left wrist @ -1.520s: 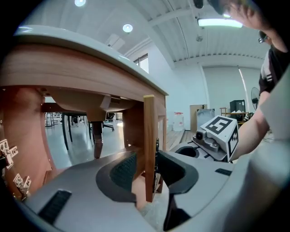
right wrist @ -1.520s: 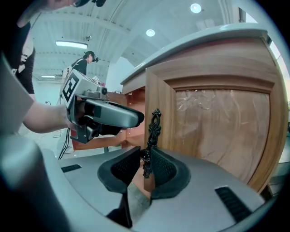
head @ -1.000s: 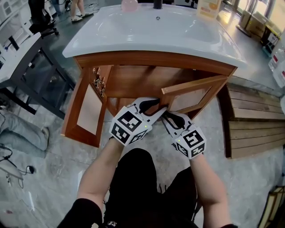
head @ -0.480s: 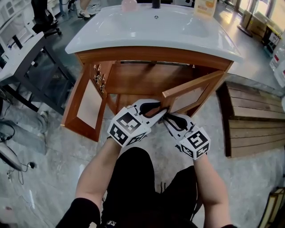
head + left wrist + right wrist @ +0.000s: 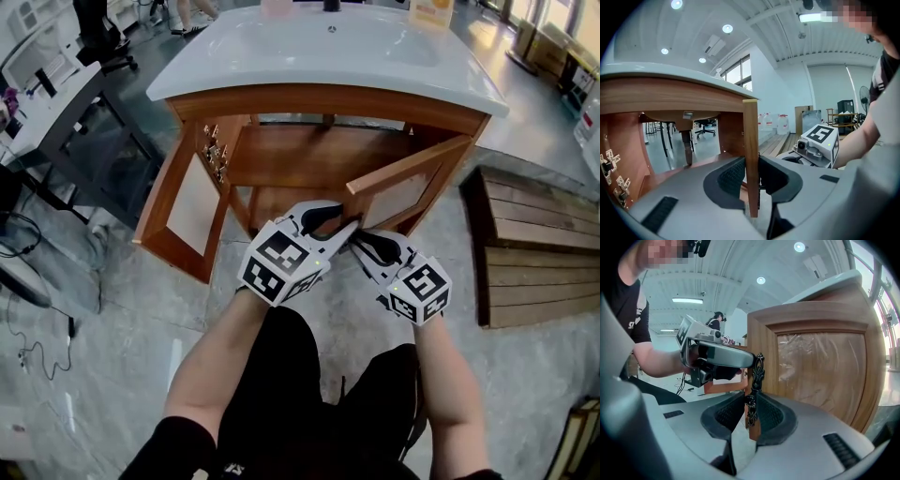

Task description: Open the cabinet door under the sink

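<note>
Cabinet door (image 5: 412, 187) on the right hangs half open under the sink (image 5: 281, 89), at 2 o'clock in the head view. Left gripper (image 5: 751, 176) fingers, just loosened a bit, clench its edge. Right gripper (image 5: 749, 416) fingers pinch its dark handle (image 5: 754, 376), likely to swing it wide. Only the head view shows the other door (image 5: 187, 211) open.

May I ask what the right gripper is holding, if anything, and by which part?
The right gripper grips the cabinet door by its dark ornate handle.
</note>
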Motion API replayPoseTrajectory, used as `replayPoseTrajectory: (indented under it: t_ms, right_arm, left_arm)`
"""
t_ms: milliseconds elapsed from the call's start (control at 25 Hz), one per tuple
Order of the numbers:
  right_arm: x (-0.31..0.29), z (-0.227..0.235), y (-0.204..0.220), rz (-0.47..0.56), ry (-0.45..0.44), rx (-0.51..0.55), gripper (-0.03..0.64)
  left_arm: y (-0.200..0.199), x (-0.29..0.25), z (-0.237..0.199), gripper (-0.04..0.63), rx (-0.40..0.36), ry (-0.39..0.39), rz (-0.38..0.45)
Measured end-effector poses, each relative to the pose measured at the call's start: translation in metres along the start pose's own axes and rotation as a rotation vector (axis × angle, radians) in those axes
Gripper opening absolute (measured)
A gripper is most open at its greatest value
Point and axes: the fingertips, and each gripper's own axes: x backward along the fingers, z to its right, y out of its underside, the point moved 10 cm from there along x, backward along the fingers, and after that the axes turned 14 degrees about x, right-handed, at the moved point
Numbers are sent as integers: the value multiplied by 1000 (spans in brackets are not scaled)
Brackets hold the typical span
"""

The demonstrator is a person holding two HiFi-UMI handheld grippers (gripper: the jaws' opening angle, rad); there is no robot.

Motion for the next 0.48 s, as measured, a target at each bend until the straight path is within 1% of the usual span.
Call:
replayPoseTrajectory:
  t_ms: [160,280,480]
  right_arm:
    - [6,-1,4,10,-17,-1,91]
    - [9,-2,5,9,-26,1,92]
    - [16,-2,7,11,-45,14,91]
  left_arm:
    - [2,-1,7,112,-17,-13,-8]
    - [5,-1,11,114,-14,-14,-4]
    - [5,-2,16,110,-17,15,-8]
